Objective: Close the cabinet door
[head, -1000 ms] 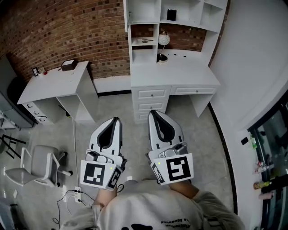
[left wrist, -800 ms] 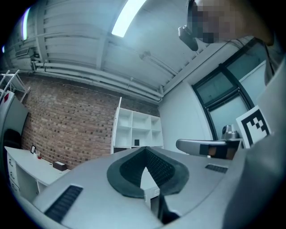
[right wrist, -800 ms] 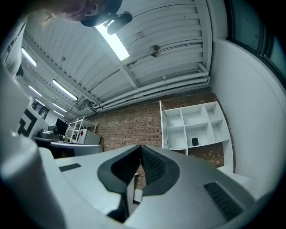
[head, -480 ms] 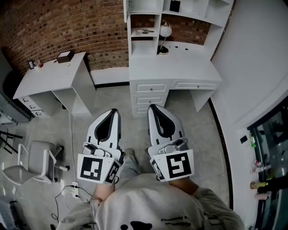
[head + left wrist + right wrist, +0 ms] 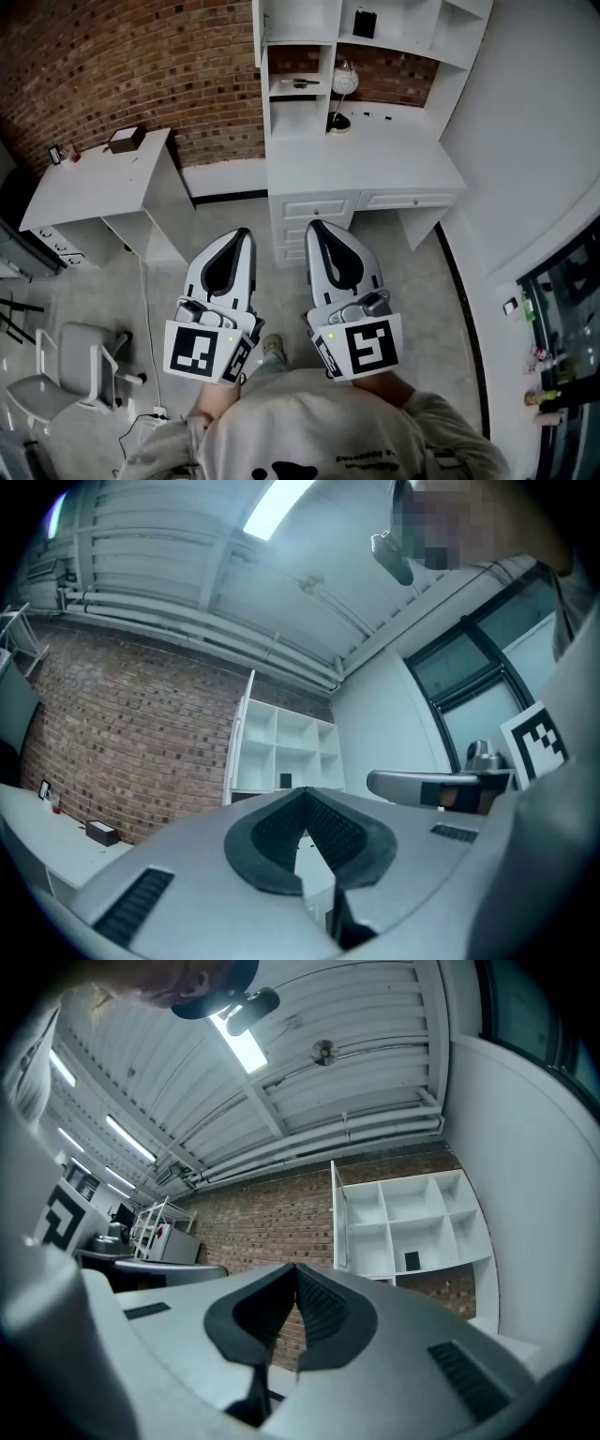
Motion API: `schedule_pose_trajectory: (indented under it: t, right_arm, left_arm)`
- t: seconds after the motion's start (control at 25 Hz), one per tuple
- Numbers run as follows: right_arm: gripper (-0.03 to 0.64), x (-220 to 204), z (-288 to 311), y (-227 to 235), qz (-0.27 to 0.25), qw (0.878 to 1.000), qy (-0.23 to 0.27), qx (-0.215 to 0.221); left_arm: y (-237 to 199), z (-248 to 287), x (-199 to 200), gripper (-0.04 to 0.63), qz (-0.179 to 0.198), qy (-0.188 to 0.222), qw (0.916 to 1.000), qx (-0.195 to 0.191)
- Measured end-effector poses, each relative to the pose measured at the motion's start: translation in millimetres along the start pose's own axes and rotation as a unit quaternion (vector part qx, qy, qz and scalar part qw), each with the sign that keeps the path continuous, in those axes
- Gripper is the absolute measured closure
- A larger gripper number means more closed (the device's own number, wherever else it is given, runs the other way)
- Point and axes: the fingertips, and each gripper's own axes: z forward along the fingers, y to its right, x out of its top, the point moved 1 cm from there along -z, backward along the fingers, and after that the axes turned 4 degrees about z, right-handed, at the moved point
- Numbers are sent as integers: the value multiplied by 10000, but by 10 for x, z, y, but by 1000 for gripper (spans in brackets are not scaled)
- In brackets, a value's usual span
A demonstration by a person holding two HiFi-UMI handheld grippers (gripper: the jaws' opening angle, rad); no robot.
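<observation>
claw left (image 5: 244, 232) closed, empty | claw right (image 5: 314, 226) closed, empty | white desk (image 5: 375, 155), brick wall (image 5: 141, 66), grey floor (image 5: 422, 291)

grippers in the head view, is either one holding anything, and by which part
Nothing is held. The left gripper and the right gripper each have jaws closed together with nothing between them.

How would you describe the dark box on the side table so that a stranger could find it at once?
Start at the brick wall and find the white table standing against it, left of the white desk. The box sits at the table's back corner nearest that desk. It is dark and larger than the small things at the table's other end.
</observation>
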Motion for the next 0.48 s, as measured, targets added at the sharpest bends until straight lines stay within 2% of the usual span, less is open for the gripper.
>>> schedule_pose_trajectory:
  t: [0.24,0.48]
  right_arm:
    - [598,-85,739,119,-63,10000,53,30]
    - [598,-239,1321,228,-84,9998,113,-128]
  left_arm:
    - [-524,555,-21,588,40,85,9999,-56]
    - [-936,1009,-130,589,84,114,9995,-288]
